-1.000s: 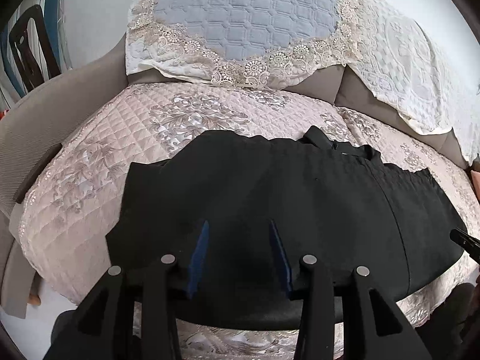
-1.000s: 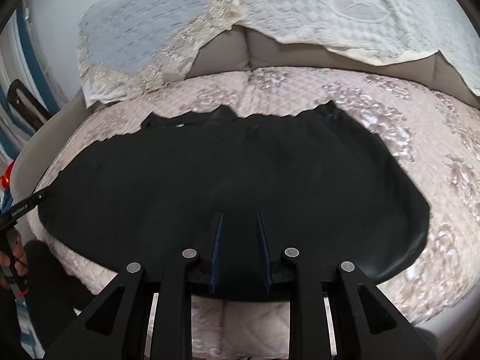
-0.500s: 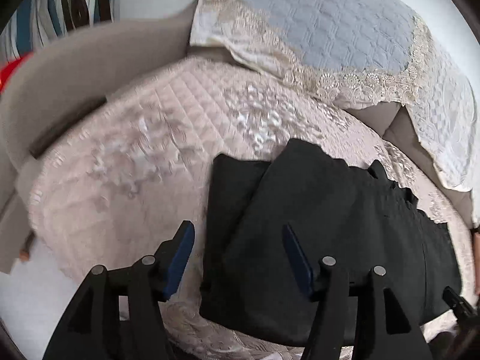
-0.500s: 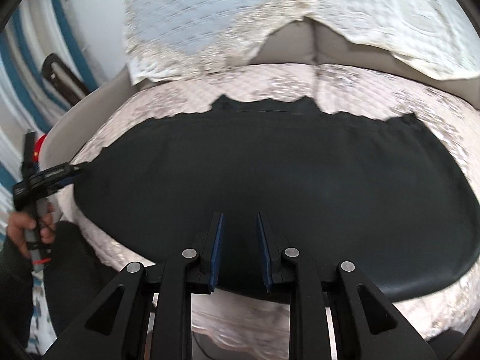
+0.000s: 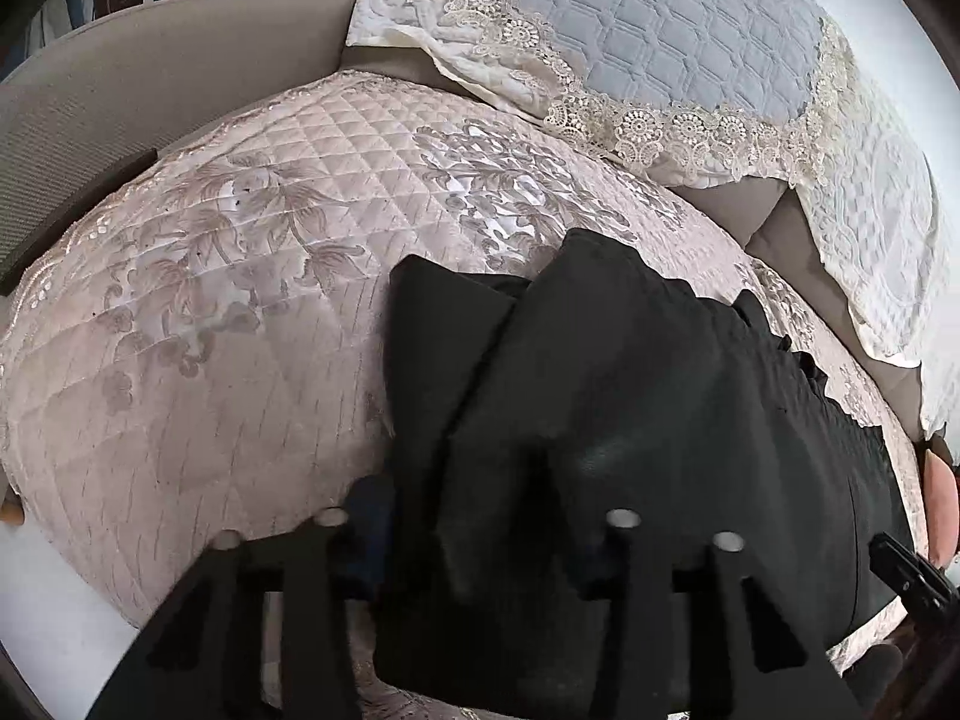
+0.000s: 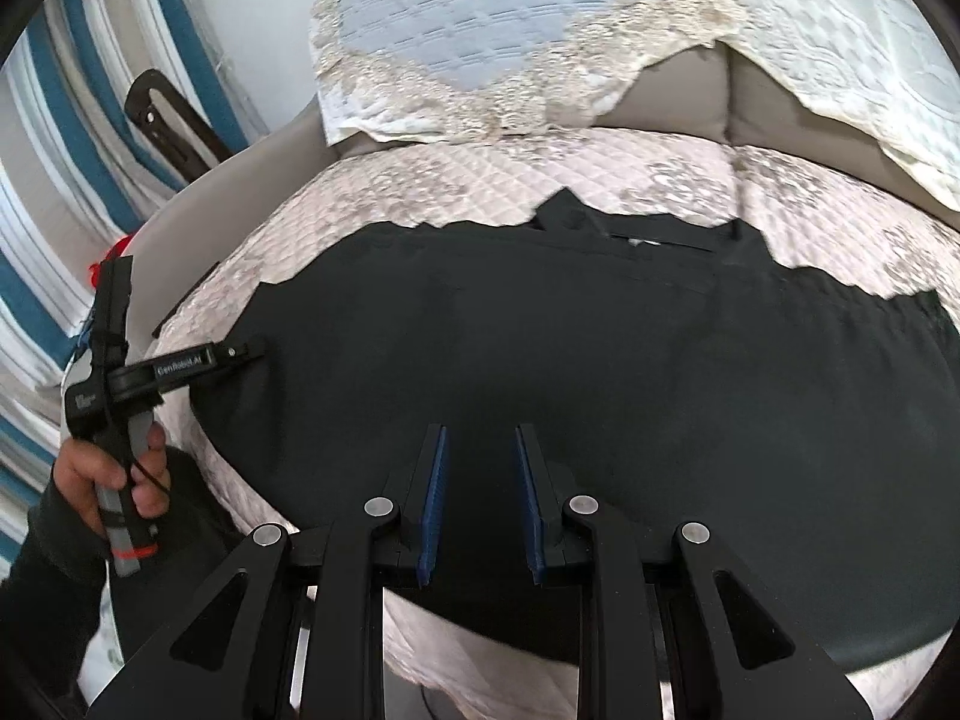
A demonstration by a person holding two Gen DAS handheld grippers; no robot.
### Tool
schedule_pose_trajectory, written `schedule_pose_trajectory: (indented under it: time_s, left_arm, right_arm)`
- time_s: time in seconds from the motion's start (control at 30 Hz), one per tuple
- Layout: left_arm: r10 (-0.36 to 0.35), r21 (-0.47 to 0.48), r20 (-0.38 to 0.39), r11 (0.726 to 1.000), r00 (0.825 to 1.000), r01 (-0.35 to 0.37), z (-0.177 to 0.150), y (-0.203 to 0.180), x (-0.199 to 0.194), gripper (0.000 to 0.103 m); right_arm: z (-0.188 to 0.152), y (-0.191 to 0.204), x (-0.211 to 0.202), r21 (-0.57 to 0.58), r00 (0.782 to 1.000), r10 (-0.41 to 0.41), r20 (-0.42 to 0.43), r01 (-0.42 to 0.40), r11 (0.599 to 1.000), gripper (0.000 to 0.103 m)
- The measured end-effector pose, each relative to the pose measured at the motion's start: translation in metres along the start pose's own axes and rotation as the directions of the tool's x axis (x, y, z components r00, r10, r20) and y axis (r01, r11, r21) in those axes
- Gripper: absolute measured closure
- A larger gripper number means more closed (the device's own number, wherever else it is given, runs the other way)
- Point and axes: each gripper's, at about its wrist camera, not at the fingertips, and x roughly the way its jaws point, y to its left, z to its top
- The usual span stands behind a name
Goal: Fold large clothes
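A large black garment (image 5: 630, 420) lies spread across the quilted pink sofa cover (image 5: 210, 330); it also fills the middle of the right wrist view (image 6: 600, 360). My left gripper (image 5: 474, 510) is at the garment's left end, its fingers wide apart, with raised black cloth between them hiding the fingertips. In the right wrist view the left gripper (image 6: 240, 354) touches the garment's left edge. My right gripper (image 6: 480, 480) is open and empty over the garment's front edge.
Lace-edged grey-blue back covers (image 5: 690, 48) hang over the sofa back. The beige armrest (image 5: 120, 96) curves at the left. A striped blue-white curtain (image 6: 54, 150) and a dark frame (image 6: 174, 120) stand beyond the armrest.
My left gripper has moved from the garment's middle to its left end, and cloth now stands up between its fingers. My right gripper has swung left along the front edge.
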Motion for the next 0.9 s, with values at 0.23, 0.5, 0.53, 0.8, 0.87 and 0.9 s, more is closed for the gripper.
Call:
schedule_pose_trajectory:
  time_s: [0.23,0.5,0.53,0.8,0.87,0.9]
  left_arm:
    - [-0.036,0.015,0.032,0.999,0.999,0.035,0.004,0.001,-0.016,0.092]
    - [-0.166,0.043,0.087,0.986,0.982,0.163,0.020,-0.021,-0.057,0.094]
    - [-0.187,0.055,0.095,0.982,0.978,0.183,0.022,-0.028,-0.064,0.094]
    - [-0.385,0.215,0.056,0.906,0.921,0.365,0.018,-0.124,-0.091,0.095]
    - [-0.415,0.254,0.028,0.883,0.909,0.395,0.012,-0.151,-0.087,0.096]
    - [-0.431,0.283,0.009,0.867,0.902,0.411,0.006,-0.169,-0.081,0.096]
  right_arm:
    - [0.016,0.026,0.039,-0.016,0.997,0.061,-0.049,-0.062,0.998,0.080]
    - [0.008,0.017,0.038,0.016,0.993,0.077,-0.093,-0.076,0.997,0.080]
    - [0.005,0.011,0.028,0.025,0.994,0.076,-0.081,-0.075,0.997,0.080]
    - [-0.027,-0.053,-0.045,0.189,1.000,0.003,0.004,-0.004,0.982,0.080]
    - [-0.036,-0.068,-0.059,0.227,1.000,-0.022,0.017,0.018,0.974,0.080]
    - [-0.039,-0.075,-0.064,0.244,0.999,-0.032,0.021,0.026,0.969,0.080]
